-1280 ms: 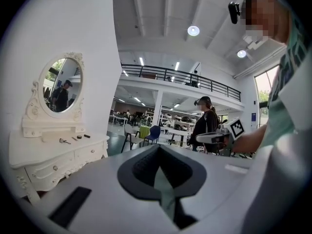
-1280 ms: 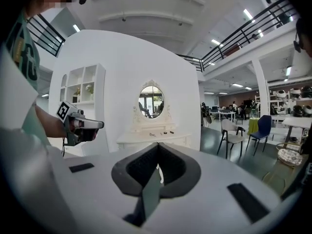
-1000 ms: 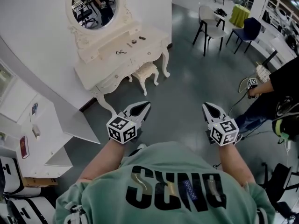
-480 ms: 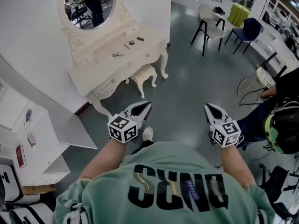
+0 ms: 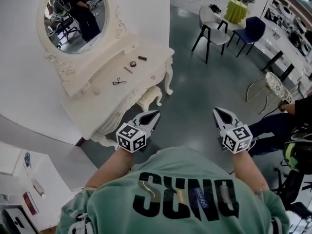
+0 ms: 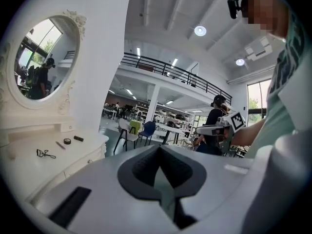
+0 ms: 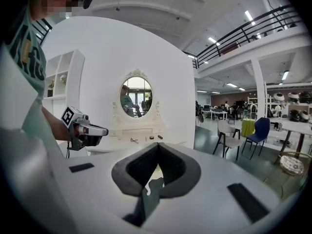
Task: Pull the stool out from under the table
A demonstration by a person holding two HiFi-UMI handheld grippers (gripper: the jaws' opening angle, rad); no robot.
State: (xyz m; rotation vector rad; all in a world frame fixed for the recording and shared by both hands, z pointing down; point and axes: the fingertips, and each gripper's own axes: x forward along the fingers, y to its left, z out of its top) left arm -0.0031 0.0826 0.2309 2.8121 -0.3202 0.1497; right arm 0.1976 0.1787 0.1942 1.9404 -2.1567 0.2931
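The cream stool (image 5: 150,97) with carved legs stands tucked under the cream dressing table (image 5: 134,89), and only its front part shows. My left gripper (image 5: 155,114) is shut and empty, its tip just in front of the stool and the table's edge. About a stool's width to the right, my right gripper (image 5: 217,111) hovers over the grey floor, also shut and empty. In the left gripper view the left gripper (image 6: 160,149) has its jaws together, with the tabletop (image 6: 29,157) at the left. The right gripper view shows the right gripper (image 7: 157,145) closed, facing the table (image 7: 141,143).
An oval mirror (image 5: 73,16) tops the table; a small tool (image 5: 119,81), a round jar (image 5: 132,64) and a dark tube (image 5: 142,58) lie on it. Chairs (image 5: 212,26) stand at the back right, a person (image 5: 285,123) sits at the right, white shelves (image 5: 24,189) stand lower left.
The person and both grippers have moved toward the dressing table, which now looks larger and nearer. The left gripper's tip has come close to the stool. Both pairs of jaws stay closed.
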